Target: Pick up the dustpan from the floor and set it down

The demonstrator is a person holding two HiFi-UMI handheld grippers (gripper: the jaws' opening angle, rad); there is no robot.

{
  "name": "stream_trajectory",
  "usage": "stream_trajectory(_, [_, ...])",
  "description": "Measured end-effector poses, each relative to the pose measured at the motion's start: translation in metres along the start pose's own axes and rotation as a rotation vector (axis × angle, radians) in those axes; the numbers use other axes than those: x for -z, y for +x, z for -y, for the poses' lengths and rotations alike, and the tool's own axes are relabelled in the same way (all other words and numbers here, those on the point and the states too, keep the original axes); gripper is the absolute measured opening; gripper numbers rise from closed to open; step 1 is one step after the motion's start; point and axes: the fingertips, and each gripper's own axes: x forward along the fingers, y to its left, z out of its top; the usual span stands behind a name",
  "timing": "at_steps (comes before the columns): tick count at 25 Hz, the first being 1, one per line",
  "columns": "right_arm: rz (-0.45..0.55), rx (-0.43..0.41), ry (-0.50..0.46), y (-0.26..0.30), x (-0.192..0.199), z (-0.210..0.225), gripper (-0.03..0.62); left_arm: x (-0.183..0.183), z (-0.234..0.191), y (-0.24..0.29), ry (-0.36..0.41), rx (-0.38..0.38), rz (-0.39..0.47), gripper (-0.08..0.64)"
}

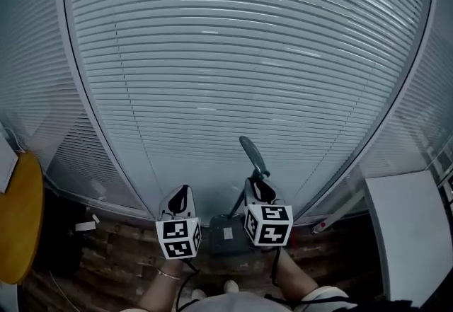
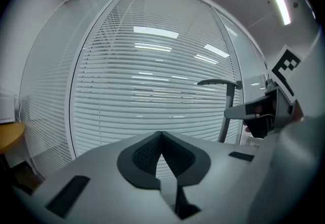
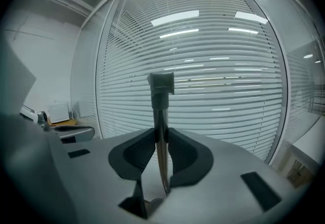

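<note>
Right gripper view: right hand-held gripper [image 3: 161, 132] clamps the dustpan handle [image 3: 161, 97], which rises above it.

This looks like an office. A whole wall of white horizontal slat blinds [image 1: 241, 56] runs across the front, pane after pane, floor to ceiling. A strip light [image 2: 281, 4] sits in the plain white ceiling (more of them glare back off the slats). Underfoot is dark wood-pattern flooring [image 1: 120, 255], with a round yellow-topped table [image 1: 18, 218] at the left and a white counter [image 1: 403, 233] at the right.
</note>
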Motion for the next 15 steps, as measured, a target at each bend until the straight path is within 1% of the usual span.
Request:
stream_trajectory(7, [-0.001, -0.016, -0.013, -0.001, 0.004, -0.001, 0.095, 0.009, -0.01, -0.013, -0.003, -0.049, -0.016, 0.017])
stream_trajectory(11, [-0.018, -0.075, -0.01, 0.008, 0.005, -0.011, 0.095, 0.012, -0.021, -0.018, -0.003, -0.109, -0.036, 0.017])
stream_trajectory(15, [-0.033, -0.129, -0.017, 0.011, 0.017, -0.024, 0.095, 0.021, -0.031, -0.03, -0.011, -0.159, -0.048, 0.017])
